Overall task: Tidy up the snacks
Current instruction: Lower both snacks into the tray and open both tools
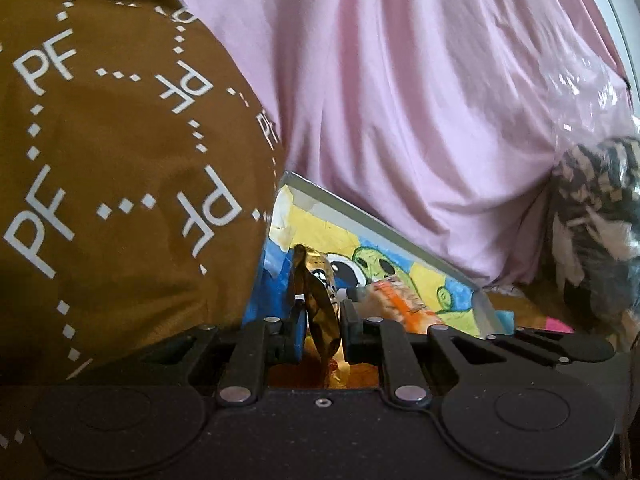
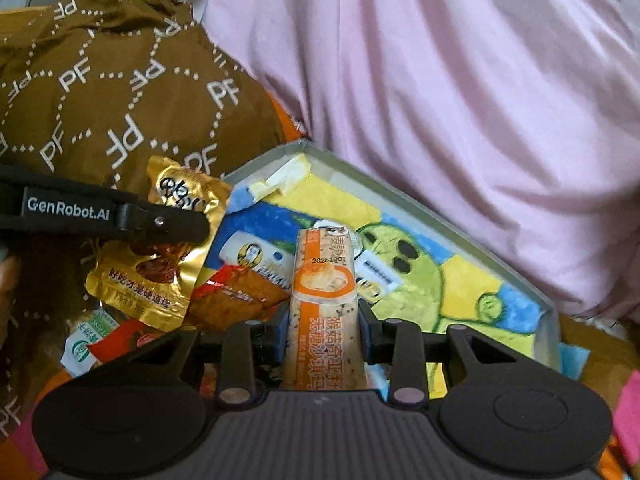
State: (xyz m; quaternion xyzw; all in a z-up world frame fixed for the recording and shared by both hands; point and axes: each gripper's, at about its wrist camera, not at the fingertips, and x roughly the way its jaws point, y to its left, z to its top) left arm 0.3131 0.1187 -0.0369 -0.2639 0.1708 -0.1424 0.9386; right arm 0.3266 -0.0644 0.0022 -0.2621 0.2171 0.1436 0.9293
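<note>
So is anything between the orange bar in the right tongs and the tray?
Nothing visible blocks it. The orange bar already sits over the tray, whose floor beyond it shows only painted bottom; other packets lie to its left.

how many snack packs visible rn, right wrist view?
5, maybe more hidden. Gold pouch in left hand-held gripper; orange bar in right hand-held gripper; white pack and red-brown pack in the tray; green-white pack lower left.
</note>
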